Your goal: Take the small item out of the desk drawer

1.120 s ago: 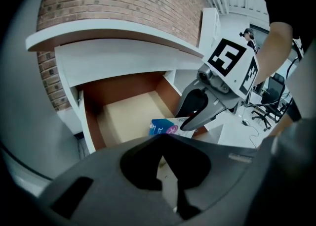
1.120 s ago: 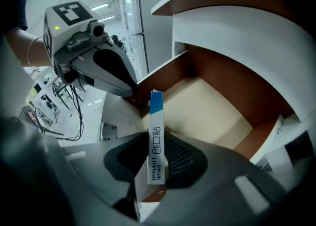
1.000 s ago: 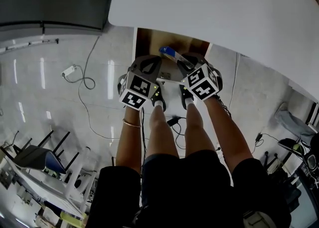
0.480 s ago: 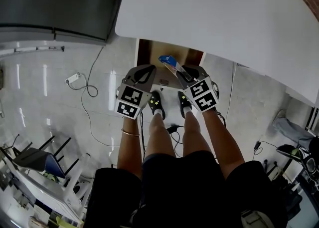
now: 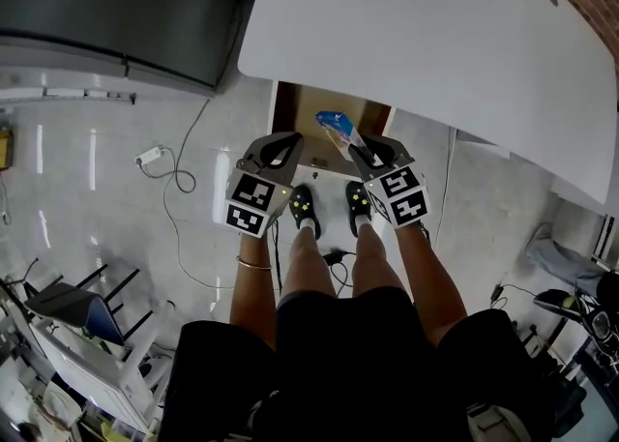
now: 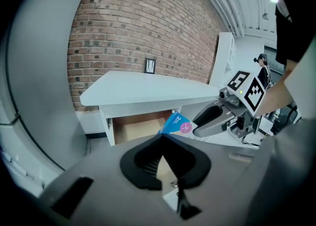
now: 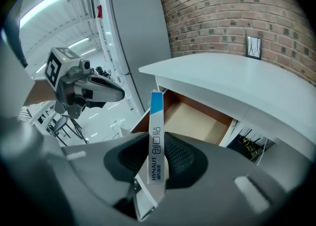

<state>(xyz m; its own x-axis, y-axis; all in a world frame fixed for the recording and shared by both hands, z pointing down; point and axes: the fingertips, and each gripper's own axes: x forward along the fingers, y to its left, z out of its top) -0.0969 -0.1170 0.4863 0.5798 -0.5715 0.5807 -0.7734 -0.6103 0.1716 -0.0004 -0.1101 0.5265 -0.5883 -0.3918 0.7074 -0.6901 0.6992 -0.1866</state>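
— Holding anything, right side?
— Yes. Right gripper (image 7: 158, 148) jaws clamp the box (image 7: 156, 116), raised in front of the open drawer (image 7: 195, 121).
— Left?
— Left gripper (image 6: 162, 140) jaws together, empty. Counter (image 5: 435, 44) beyond.

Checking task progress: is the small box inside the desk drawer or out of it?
Out. The blue-and-white box is clamped between the right gripper's jaws, clear of the open drawer.
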